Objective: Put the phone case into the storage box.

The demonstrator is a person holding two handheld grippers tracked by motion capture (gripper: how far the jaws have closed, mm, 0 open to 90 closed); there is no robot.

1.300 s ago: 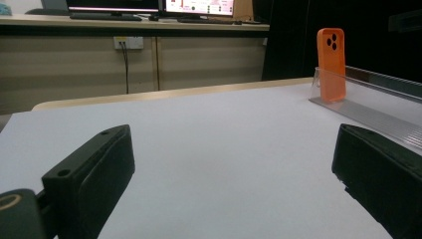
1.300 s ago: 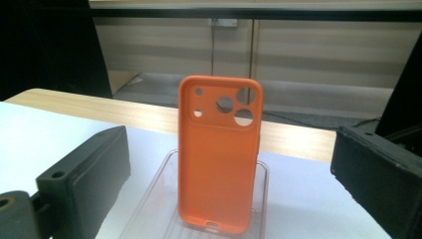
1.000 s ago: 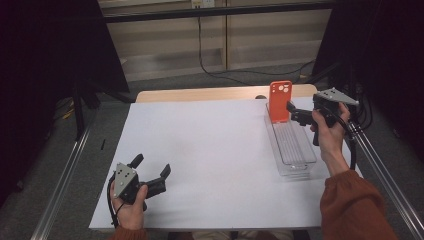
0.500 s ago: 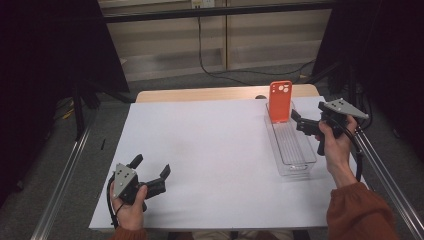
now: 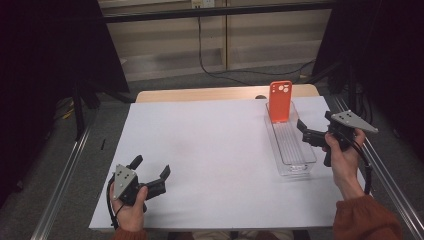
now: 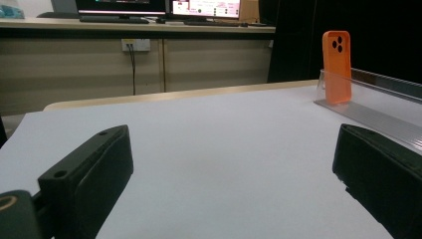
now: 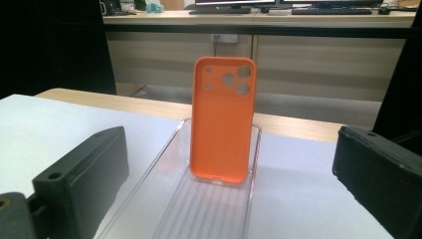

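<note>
An orange phone case [image 5: 280, 101] stands upright, leaning against the far end wall of a long clear tray [image 5: 295, 152] on the right side of the table. My right gripper [image 5: 304, 132] hovers open just right of the tray's middle, pointing at it, with nothing between the jaws. In the right gripper view the case [image 7: 223, 119] stands straight ahead in the tray [image 7: 164, 199], beyond my open right gripper [image 7: 229, 174]. My left gripper [image 5: 151, 168] rests open near the front left of the table. In its view my left gripper [image 6: 229, 169] holds nothing, and the case [image 6: 336, 67] and tray [image 6: 368, 107] lie far right.
A white sheet [image 5: 210, 145] covers most of the table, with a strip of bare wood [image 5: 215, 94] along the far edge. Metal rails [image 5: 65, 185] run along both sides. Cabinets and a hanging cable [image 5: 200, 45] stand behind the table.
My right gripper has drawn back from the orange case, toward the near side along the tray. The left gripper has stayed still.
</note>
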